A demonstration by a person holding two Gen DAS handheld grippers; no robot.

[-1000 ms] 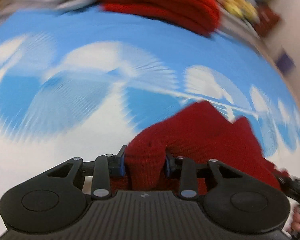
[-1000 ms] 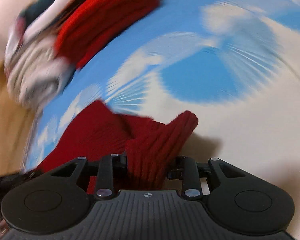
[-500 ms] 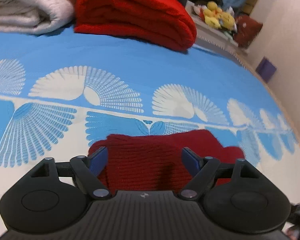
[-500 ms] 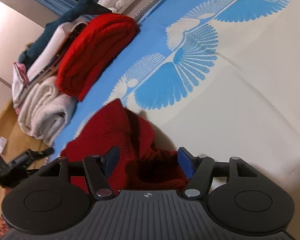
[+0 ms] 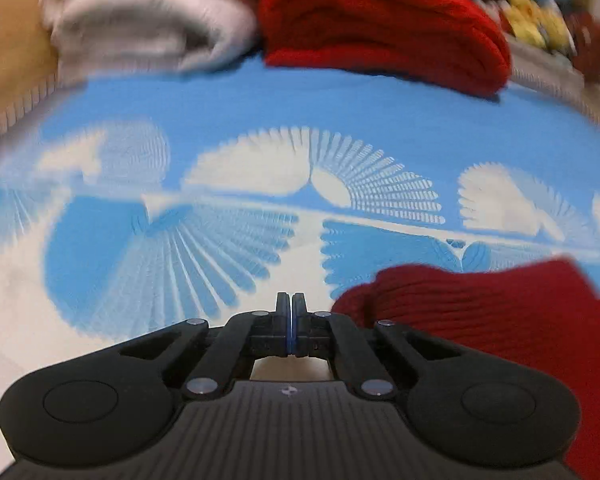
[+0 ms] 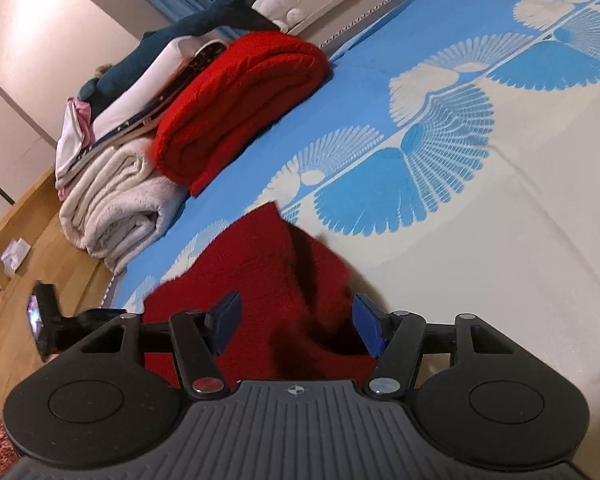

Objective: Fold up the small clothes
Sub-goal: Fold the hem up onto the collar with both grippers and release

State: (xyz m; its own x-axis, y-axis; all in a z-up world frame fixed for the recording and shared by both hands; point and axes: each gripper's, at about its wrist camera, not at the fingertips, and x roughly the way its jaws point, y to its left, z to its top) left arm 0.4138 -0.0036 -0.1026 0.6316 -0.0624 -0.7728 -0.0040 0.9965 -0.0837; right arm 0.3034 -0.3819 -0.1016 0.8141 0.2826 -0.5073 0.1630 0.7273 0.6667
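A small dark red knit garment (image 5: 480, 320) lies bunched on the blue and white bedspread (image 5: 260, 120). My left gripper (image 5: 291, 300) is shut with nothing between its pads and hovers just left of the garment's edge. In the right wrist view the same garment (image 6: 260, 264) lies under and ahead of my right gripper (image 6: 296, 320). Its jaws stand apart and are closing a little. The blue pads (image 6: 366, 328) flank a raised fold of the knit without pressing on it.
A folded bright red blanket (image 6: 236, 108) and a rolled white fleece (image 6: 116, 208) sit at the bed's far edge, with more folded cloth and a plush shark (image 6: 204, 20) behind. Wooden floor (image 6: 20, 280) lies beyond the bed's left edge.
Both grippers let go of the red garment, which now lies on the bed. The left gripper opened wide, then shut empty and shifted left of it. The right stays open over it.
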